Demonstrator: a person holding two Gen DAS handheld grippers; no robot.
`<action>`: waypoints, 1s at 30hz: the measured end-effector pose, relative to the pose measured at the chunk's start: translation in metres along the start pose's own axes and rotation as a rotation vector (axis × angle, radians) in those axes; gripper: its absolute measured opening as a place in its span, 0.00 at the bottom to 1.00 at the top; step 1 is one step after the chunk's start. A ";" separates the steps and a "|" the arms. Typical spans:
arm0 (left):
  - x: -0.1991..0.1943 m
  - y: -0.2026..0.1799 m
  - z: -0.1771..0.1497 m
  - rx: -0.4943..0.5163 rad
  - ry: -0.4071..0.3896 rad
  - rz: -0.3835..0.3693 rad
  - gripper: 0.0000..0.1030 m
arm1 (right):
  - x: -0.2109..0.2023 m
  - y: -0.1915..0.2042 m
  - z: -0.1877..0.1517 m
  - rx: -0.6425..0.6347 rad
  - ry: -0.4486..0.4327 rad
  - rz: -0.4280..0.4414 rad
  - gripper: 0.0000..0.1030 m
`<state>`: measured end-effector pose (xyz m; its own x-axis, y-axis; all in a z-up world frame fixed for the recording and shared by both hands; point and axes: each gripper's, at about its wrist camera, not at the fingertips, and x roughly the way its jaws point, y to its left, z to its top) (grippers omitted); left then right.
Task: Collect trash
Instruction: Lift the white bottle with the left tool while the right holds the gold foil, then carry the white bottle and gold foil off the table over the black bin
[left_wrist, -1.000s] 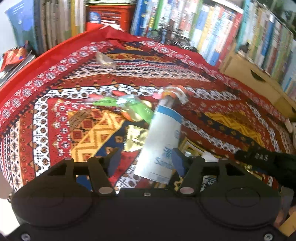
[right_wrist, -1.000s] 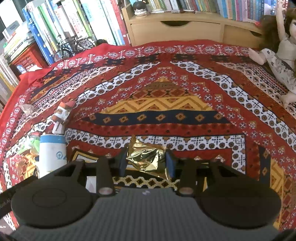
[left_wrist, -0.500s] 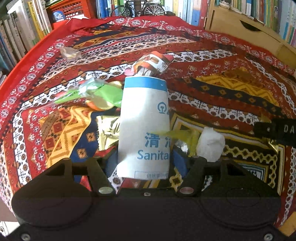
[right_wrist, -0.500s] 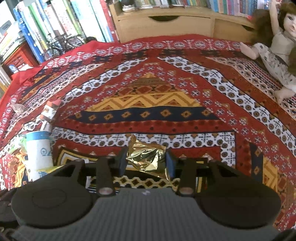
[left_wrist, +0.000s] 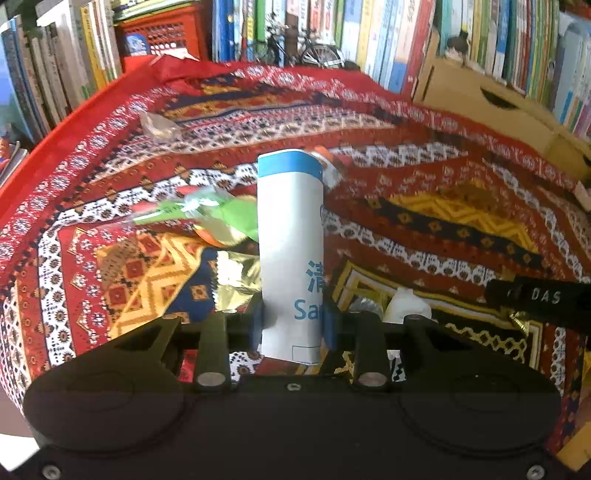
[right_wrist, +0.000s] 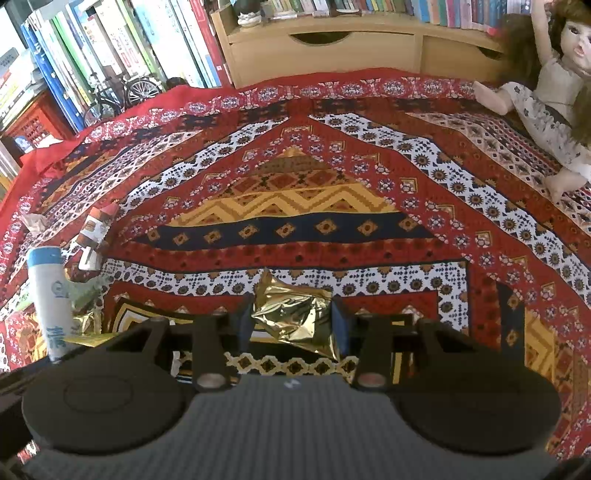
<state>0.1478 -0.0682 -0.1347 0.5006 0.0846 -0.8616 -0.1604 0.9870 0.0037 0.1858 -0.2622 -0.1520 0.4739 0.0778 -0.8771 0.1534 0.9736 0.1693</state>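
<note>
Bookshelves (left_wrist: 369, 33) ring a surface covered by a red patterned cloth (right_wrist: 295, 229). On it, trash is gathered in two grips. A white paper bag with a blue band (left_wrist: 290, 251) stands upright between the fingers of the left hand-held gripper (left_wrist: 291, 325), which is closed against its lower part; the same bag shows at the far left of the right view (right_wrist: 50, 295). A crumpled gold foil wrapper (right_wrist: 295, 321) sits pinched between the fingers of the right hand-held gripper (right_wrist: 291, 325), its edges spilling past them.

Loose items lie ahead of the left hand-held gripper: a green plastic wrapper (left_wrist: 221, 218) just left of the bag, a second gold foil piece (left_wrist: 236, 277) nearer, a white crumpled tissue (left_wrist: 406, 306) to the right, a red-and-white snack packet (left_wrist: 330, 162) behind the bag, and a clear wrapper (left_wrist: 159, 125) well beyond on the left.

A doll (right_wrist: 546, 107) lies at the far right edge of the cloth, ahead of the right hand-held gripper.
</note>
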 end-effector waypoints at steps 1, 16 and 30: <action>-0.003 0.002 0.000 -0.007 -0.006 0.000 0.28 | -0.001 0.001 0.000 -0.001 -0.003 0.003 0.47; -0.041 0.021 -0.023 -0.011 -0.062 -0.032 0.28 | -0.042 0.005 -0.029 0.017 -0.056 0.002 0.47; -0.093 0.070 -0.068 -0.006 -0.109 -0.072 0.28 | -0.101 0.029 -0.082 0.009 -0.132 -0.012 0.47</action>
<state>0.0319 -0.0162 -0.0886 0.6001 0.0279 -0.7994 -0.1258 0.9902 -0.0600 0.0716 -0.2247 -0.0950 0.5819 0.0369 -0.8124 0.1670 0.9723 0.1637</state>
